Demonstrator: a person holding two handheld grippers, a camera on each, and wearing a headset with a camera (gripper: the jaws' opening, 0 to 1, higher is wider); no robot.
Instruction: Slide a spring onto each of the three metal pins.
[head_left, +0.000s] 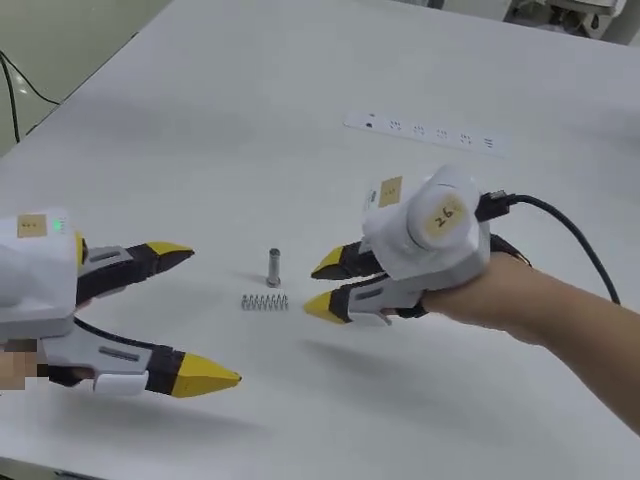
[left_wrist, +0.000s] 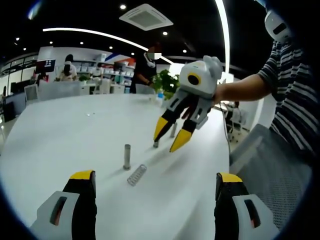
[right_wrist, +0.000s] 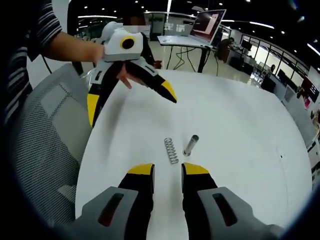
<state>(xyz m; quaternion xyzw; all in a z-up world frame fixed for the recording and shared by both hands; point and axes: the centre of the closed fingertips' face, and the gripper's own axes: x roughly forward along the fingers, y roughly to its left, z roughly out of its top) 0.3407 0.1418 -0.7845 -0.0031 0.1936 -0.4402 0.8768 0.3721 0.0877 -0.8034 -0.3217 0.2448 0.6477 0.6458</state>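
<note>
Two claws, one pin and one spring logged on the white counter (head_left: 300, 90).

1. Pin (head_left: 273, 268): metal, upright, mid-counter, nothing on it.
2. Spring (head_left: 264, 301): lying on its side on the near side of the pin, close to it. I see a small gap between the two.
3. Left claw (head_left: 214, 315): at the left, jaws spread wide with nothing between them. I read it as well left of the pin and spring, yellow tips pointing right towards them.
4. Right claw (head_left: 311, 289): held in a hand (head_left: 480, 290) at the right. Its jaws are parted by a narrow gap and grip nothing. Its tips sit just right of the spring, not touching it.
5. Power strip (head_left: 425, 132): white, flat on the far side of the counter, well apart from the rest.
</note>
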